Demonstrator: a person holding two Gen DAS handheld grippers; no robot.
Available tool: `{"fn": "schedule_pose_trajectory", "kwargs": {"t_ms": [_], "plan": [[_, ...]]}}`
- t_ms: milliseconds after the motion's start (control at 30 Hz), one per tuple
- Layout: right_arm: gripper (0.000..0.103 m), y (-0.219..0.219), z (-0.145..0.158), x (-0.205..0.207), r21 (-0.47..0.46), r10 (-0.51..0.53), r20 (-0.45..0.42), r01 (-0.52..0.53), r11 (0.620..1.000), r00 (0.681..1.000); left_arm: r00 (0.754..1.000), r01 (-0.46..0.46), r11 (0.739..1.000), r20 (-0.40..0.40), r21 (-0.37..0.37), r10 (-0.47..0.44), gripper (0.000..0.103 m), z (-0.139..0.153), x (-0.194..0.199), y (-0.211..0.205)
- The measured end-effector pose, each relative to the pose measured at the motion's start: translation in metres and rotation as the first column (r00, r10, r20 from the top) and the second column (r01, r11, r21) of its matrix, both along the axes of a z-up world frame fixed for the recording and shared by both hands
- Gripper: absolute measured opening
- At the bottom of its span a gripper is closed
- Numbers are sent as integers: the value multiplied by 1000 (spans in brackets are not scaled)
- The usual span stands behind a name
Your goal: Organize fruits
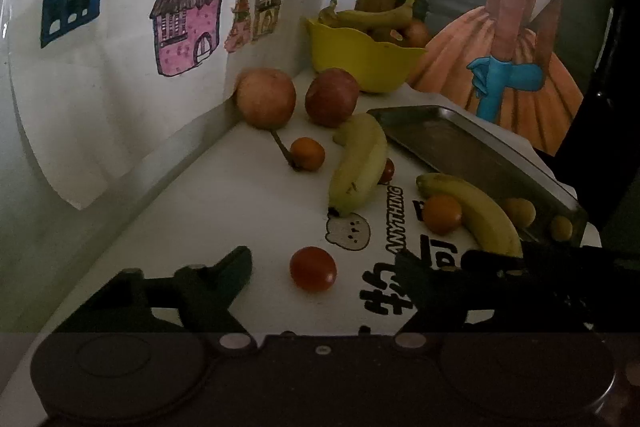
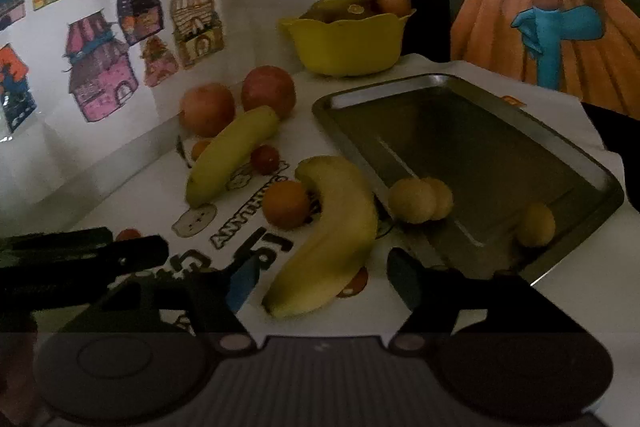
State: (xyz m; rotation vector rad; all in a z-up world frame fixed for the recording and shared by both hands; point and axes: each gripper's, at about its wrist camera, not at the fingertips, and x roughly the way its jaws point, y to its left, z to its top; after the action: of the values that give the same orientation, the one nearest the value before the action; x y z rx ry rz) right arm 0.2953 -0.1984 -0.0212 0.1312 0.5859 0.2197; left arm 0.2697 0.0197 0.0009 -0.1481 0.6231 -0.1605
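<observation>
Yellow banana (image 2: 332, 235) partly hides an orange blob; both grippers (image 1: 324, 267) (image 2: 320, 275) spread, empty.

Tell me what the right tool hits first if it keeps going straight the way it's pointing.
Most likely the near banana: it lies between the open fingers of the right tool, curving away toward the small orange fruit. Depth is hard to judge, so the tool might pass above it.

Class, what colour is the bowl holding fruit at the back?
Yellow bowl; clearest in the right wrist view.
</observation>
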Motion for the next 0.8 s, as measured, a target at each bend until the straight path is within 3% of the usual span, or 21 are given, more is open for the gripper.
{"fn": "schedule_pose_trajectory", "kwargs": {"t_ms": [167,367,800], "plan": [[56,-1,0,4,2,-13,6,13,1000,1000,1000,7,1000,2,2,-7,52,0,1,-1],[51,-1,0,-1,4,-6,10,6,1000,1000,999,39,999,-5,18,-39,25,-1,0,-5],[41,-10,2,-30,-9,101,-27,-102,995,994,992,125,992,-17,19,-124,24,0,-23,-18]]}}
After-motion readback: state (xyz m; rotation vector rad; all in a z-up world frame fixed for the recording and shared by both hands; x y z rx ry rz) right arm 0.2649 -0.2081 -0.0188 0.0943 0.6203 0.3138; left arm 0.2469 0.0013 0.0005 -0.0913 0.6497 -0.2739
